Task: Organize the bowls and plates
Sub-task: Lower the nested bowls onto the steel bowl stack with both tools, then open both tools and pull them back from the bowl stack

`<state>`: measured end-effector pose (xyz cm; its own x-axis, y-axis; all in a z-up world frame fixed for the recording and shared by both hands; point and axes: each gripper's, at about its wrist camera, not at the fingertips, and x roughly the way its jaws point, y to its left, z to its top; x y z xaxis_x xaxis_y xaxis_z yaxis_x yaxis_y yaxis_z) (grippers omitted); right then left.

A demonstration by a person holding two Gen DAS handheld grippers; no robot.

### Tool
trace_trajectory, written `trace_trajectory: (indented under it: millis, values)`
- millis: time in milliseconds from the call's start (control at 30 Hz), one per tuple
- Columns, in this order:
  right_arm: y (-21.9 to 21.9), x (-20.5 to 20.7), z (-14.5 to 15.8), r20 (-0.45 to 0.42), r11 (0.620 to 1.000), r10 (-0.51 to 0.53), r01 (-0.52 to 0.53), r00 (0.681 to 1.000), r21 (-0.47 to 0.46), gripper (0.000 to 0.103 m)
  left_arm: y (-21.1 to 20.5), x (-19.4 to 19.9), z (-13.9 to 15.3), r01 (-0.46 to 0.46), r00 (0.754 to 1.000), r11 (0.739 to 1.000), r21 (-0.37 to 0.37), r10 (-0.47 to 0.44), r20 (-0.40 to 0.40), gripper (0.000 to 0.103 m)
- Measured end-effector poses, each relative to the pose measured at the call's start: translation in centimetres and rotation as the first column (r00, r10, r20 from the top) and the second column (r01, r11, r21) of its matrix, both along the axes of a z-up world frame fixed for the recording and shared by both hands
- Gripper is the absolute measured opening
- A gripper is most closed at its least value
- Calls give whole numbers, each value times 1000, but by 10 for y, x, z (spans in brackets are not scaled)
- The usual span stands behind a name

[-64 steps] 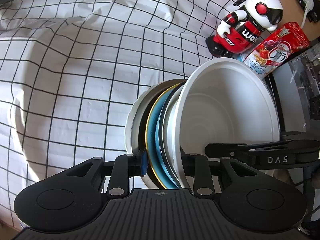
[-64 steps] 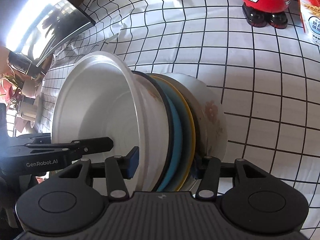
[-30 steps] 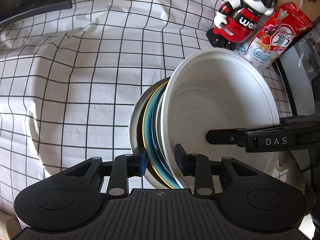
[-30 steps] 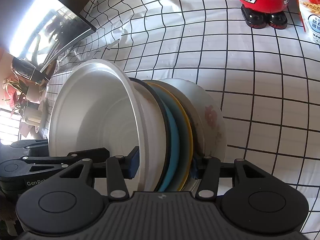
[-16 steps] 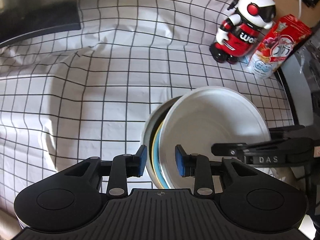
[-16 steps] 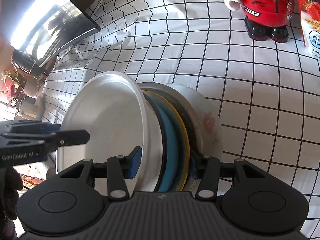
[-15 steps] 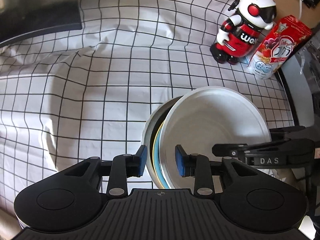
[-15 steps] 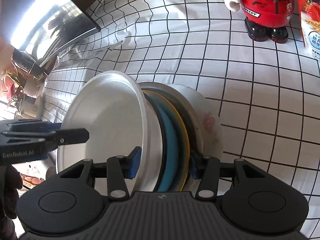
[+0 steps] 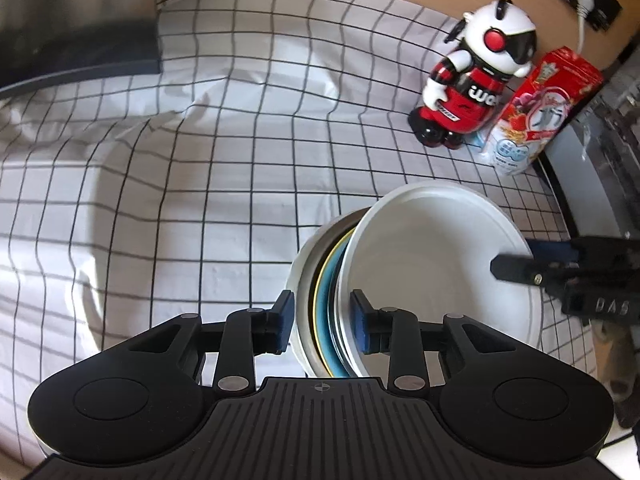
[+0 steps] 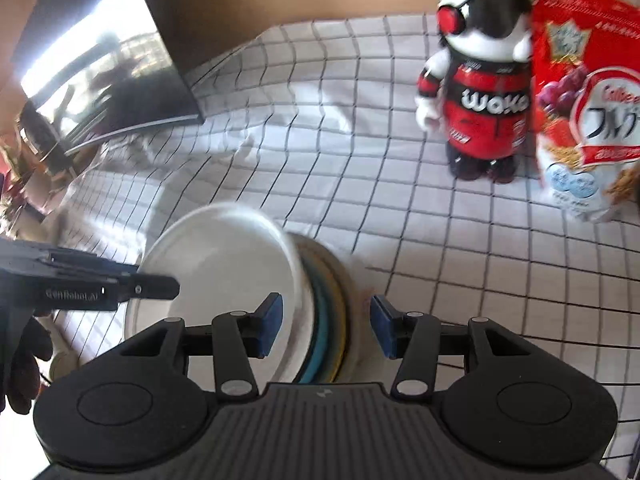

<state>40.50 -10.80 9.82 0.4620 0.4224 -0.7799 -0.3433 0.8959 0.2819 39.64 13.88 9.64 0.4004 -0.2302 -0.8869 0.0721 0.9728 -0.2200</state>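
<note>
A stack of dishes stands on edge: a large white bowl (image 9: 436, 264), a blue plate with a yellow rim (image 9: 326, 304) and a pale outer dish (image 9: 301, 280). My left gripper (image 9: 323, 318) straddles the stack's near rim, its blue pads just beside it, jaws apart. In the right wrist view the white bowl (image 10: 224, 264) and the blue and yellow plates (image 10: 326, 316) sit between the pads of my right gripper (image 10: 325, 324), which is open with clear gaps on both sides. Each gripper's tip shows in the other's view.
The checked white tablecloth (image 9: 200, 184) covers the table. A red and white robot toy (image 9: 472, 76) and a red cereal bag (image 9: 532, 108) stand at the back right. A dark appliance (image 9: 76, 28) sits at the back left. A grey unit (image 9: 600, 152) lies along the right edge.
Both grippers have pulled back and up from the stack, which looks smaller. The right gripper's jaws have opened off the dishes; the left jaws have widened slightly.
</note>
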Motion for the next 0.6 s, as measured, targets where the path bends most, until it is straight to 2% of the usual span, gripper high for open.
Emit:
trace_trajectory:
  millis: [167,300,500,600]
  values:
    - [1,0,-15,-39,994,-105,105,994,-17,52,8,9,-8,57,998,997,-55,-57,0,36]
    - [10,-7,-21,-23,981,-186,185,982,-57,53,6,15,-13,115,993,991,-62,-115,7,36]
    - [19,-24,-20,37,963,-261,263,965,-65,53,4,17,-17,149,989,986,-80,-147,35,33]
    - [21,-44,-10,116,969,-241,246,964,-35,53,13,3,-10,107,989,988,-116,-94,112,33]
